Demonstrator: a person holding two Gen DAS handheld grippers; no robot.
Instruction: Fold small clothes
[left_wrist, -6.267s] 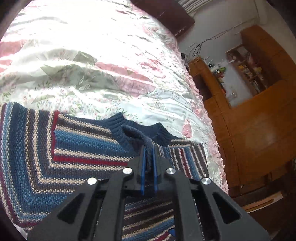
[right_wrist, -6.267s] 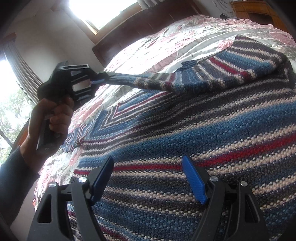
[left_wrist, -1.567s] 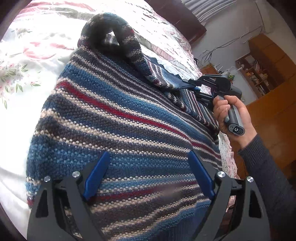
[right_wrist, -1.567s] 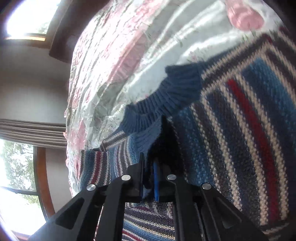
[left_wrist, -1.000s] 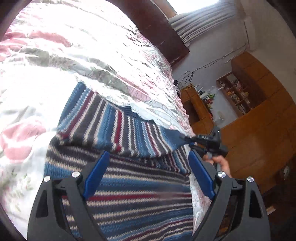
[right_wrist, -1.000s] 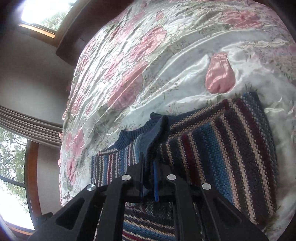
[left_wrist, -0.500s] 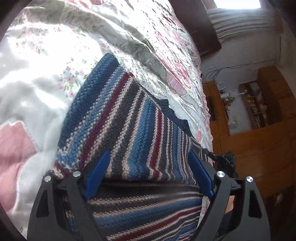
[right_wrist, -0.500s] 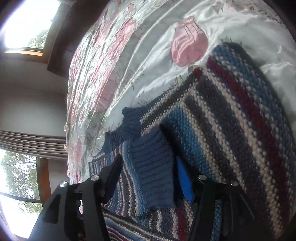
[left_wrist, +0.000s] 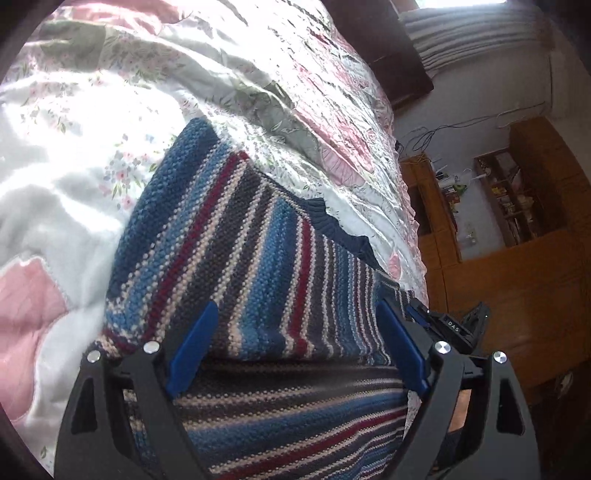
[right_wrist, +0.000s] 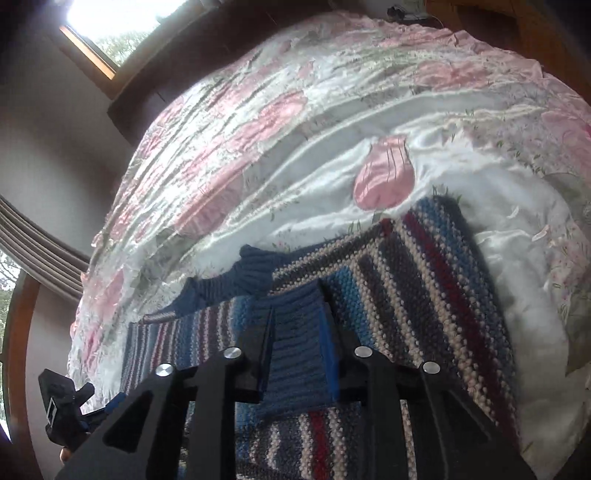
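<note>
A knitted sweater (left_wrist: 258, 258) striped in blue, maroon, grey and cream lies folded on the bedspread. Its sleeve is laid across the body, and the navy collar (left_wrist: 332, 229) points toward the far side. My left gripper (left_wrist: 295, 347) hovers open over the sweater's near fold with nothing between its blue pads (left_wrist: 192, 347). My right gripper (right_wrist: 299, 332) stands narrowly open. The navy ribbed sleeve cuff (right_wrist: 295, 343) lies flat between its fingers on top of the sweater (right_wrist: 424, 280). Each gripper shows in the other's view: the right gripper (left_wrist: 419, 314) at the sweater's right edge, the left gripper (right_wrist: 110, 404) at lower left.
The sweater rests on a shiny quilted bedspread (right_wrist: 332, 122) with pink tulips, white and grey-green patches. A dark headboard (left_wrist: 388, 48) stands at the far end. Wooden shelving and cabinets (left_wrist: 517, 206) line the wall past the bed's right edge (left_wrist: 413, 229). A window (right_wrist: 107, 22) is behind the bed.
The right gripper let go of the cuff half a second ago, and its fingers have since narrowed around it. The left gripper stays open and has drawn slightly back over the sweater.
</note>
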